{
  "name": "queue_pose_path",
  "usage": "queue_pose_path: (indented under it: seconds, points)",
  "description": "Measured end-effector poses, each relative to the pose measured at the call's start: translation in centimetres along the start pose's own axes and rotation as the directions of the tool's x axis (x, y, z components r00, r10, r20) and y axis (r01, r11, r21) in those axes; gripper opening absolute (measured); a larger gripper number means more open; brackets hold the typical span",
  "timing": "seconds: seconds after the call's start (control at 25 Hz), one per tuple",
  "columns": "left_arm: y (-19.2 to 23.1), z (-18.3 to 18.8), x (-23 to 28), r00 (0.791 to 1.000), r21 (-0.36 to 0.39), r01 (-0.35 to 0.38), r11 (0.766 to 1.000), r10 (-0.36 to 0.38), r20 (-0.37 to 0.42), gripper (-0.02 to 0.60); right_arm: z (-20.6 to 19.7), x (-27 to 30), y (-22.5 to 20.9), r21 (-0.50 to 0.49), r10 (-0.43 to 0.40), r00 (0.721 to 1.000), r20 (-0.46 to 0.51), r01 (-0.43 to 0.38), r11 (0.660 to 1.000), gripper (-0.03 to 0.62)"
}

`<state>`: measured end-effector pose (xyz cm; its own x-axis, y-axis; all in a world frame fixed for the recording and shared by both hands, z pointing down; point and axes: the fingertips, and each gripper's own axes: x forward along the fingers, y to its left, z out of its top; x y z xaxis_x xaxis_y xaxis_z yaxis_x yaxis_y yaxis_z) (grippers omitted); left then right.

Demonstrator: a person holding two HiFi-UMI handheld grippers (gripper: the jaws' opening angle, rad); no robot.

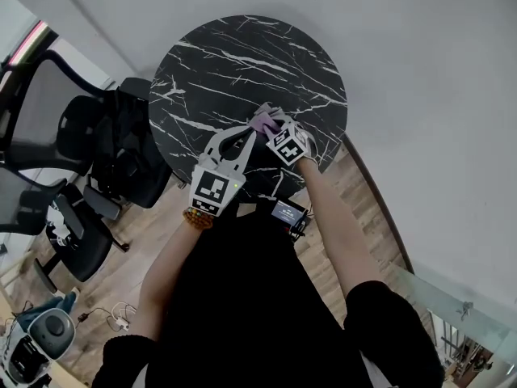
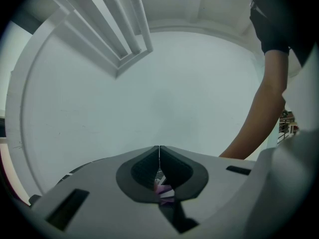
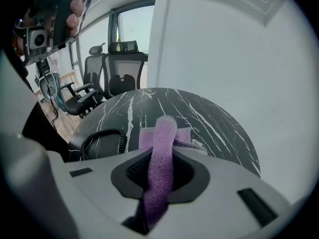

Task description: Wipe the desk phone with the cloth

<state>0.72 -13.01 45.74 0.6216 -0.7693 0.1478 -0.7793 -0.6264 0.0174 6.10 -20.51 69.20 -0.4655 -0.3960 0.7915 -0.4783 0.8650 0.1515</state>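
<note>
Round black marble table (image 1: pixel 242 63): one purple cloth (image 3: pixel 163 133), one phone (image 3: pixel 97 151); left gripper (image 2: pixel 159 158) fingers closed, pinching cloth edge; right gripper (image 3: pixel 160 163) fingers clamped on cloth.

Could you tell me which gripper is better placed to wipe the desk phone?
Right. The right gripper grips a long fold of the purple cloth and faces the phone's coiled cord; the left gripper pinches only a scrap, facing the wall.

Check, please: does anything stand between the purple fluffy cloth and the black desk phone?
Nothing visible does. The purple fluffy cloth, shut in the right gripper, is just beside the black desk phone with its coiled cord on the black marble table.
</note>
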Motion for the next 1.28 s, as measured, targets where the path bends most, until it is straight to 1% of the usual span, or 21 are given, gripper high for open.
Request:
queue_pose_path:
  seconds: [0.12, 0.28, 0.56, 1.12, 1.28]
  points:
    - [0.0, 0.0, 0.0, 1.000, 0.005, 0.007, 1.000, -0.007, 0.001, 0.016, 0.2, 0.1, 0.0, 0.016, -0.007, 1.000, 0.012, 0.007, 1.000, 0.061]
    - [0.2, 0.2, -0.2, 1.000, 0.004, 0.008, 1.000, -0.008, 0.004, 0.015, -0.4, 0.0, 1.2, -0.003, 0.004, 1.000, -0.022, -0.004, 1.000, 0.061]
    - [0.1, 0.4, -0.4, 1.000, 0.010, 0.007, 1.000, -0.007, 0.013, 0.016, -0.8, 0.1, 1.8, 0.011, 0.002, 1.000, -0.030, -0.002, 1.000, 0.061]
    - [-0.1, 0.3, -0.8, 1.000, 0.013, 0.007, 1.000, -0.007, 0.015, 0.016, -2.6, 0.2, 5.8, 0.001, 0.064, 0.996, -0.065, -0.064, 0.998, 0.061]
    - [-0.2, 0.3, -0.7, 1.000, 0.019, 0.012, 1.000, -0.012, 0.014, 0.017, -3.0, 0.4, 6.8, -0.006, 0.068, 0.995, -0.073, -0.069, 0.998, 0.061]
